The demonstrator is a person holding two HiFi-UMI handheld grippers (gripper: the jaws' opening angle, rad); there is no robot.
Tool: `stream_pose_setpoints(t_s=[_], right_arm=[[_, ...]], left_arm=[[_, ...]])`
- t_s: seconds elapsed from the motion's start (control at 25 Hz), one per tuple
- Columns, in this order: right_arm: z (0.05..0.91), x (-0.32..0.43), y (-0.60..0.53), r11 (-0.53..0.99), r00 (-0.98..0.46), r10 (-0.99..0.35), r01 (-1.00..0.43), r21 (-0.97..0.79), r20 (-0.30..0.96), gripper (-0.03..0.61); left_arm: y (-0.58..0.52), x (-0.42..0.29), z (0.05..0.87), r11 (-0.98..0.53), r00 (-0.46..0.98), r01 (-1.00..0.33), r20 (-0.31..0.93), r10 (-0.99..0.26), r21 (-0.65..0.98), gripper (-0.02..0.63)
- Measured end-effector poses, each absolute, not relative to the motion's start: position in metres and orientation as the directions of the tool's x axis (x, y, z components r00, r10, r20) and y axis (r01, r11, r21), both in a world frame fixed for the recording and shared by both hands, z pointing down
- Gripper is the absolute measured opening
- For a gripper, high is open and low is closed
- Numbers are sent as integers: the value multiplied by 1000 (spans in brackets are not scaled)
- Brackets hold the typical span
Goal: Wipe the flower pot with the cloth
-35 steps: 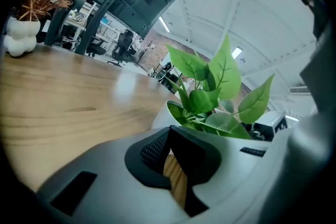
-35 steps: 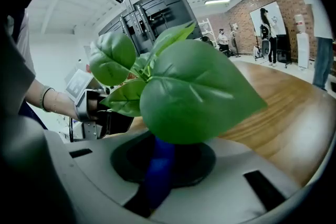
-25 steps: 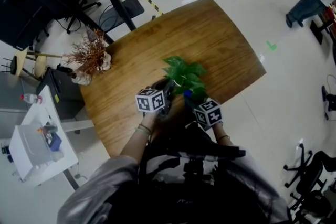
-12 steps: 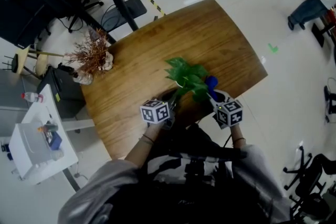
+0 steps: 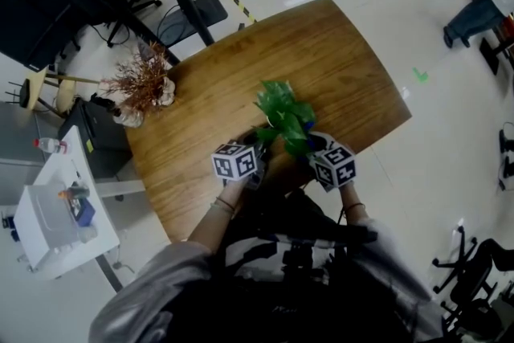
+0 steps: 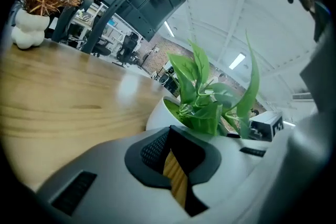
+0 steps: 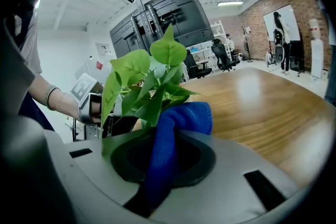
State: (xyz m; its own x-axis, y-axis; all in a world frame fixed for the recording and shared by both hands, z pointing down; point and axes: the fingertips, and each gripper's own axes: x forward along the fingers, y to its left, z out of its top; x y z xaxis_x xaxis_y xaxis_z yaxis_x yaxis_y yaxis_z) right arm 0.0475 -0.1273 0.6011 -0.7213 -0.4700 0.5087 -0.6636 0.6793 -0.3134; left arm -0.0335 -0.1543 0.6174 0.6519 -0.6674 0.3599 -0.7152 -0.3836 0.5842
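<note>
A green leafy plant [image 5: 285, 115] stands in a white flower pot [image 6: 159, 113] near the front edge of the wooden table [image 5: 321, 44]. My left gripper [image 5: 255, 147] sits just left of the pot, its jaws shut with nothing between them, only a sliver of tabletop showing behind. My right gripper [image 5: 315, 145] is on the pot's right side, shut on a blue cloth [image 7: 170, 131] that bunches up under the leaves [image 7: 152, 76]. In the head view the foliage hides the pot. Whether the cloth touches the pot cannot be told.
A dried twig bunch in a white lumpy vase [image 5: 138, 88] stands at the table's left corner. A white cart [image 5: 56, 221] is on the floor to the left. Office chairs [image 5: 474, 277] stand around, and a person [image 5: 474, 8] is far right.
The right gripper with the cloth swung out to the right of the plant, then came back in against the pot's side. The left gripper stayed nearly where it was.
</note>
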Motion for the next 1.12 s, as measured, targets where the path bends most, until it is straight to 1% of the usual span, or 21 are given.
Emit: stream_pose_setpoints(t_s=[0.28,0.44,0.6,0.84,0.96,1.12], right_arm=[[618,15,-112,687,-740,-406,-634,-355,537,58],[624,15,-110,672,-736,-399,-641,-372,547,58],[620,39,-111,646,-716,-437,-671,-365,545,58],[605,84,-144,600,-659,-535,-737,-312,529,58],[588,86,-165,608,-662,-562,-737,-294,496,58],[574,70,-179,643,-695,-549,-706,-297,464,58]], left_arm=[[-179,-55,617,-330,598,-740,349,-721,586,5],[-178,-56,614,-342,598,-746,349,-722,572,6],[-161,-54,613,-362,611,-744,353,-708,562,6],[-132,-32,620,-371,661,-694,342,-667,617,6],[-128,-22,622,-392,683,-681,344,-645,618,6],[-139,-19,617,-401,683,-680,333,-650,613,6]])
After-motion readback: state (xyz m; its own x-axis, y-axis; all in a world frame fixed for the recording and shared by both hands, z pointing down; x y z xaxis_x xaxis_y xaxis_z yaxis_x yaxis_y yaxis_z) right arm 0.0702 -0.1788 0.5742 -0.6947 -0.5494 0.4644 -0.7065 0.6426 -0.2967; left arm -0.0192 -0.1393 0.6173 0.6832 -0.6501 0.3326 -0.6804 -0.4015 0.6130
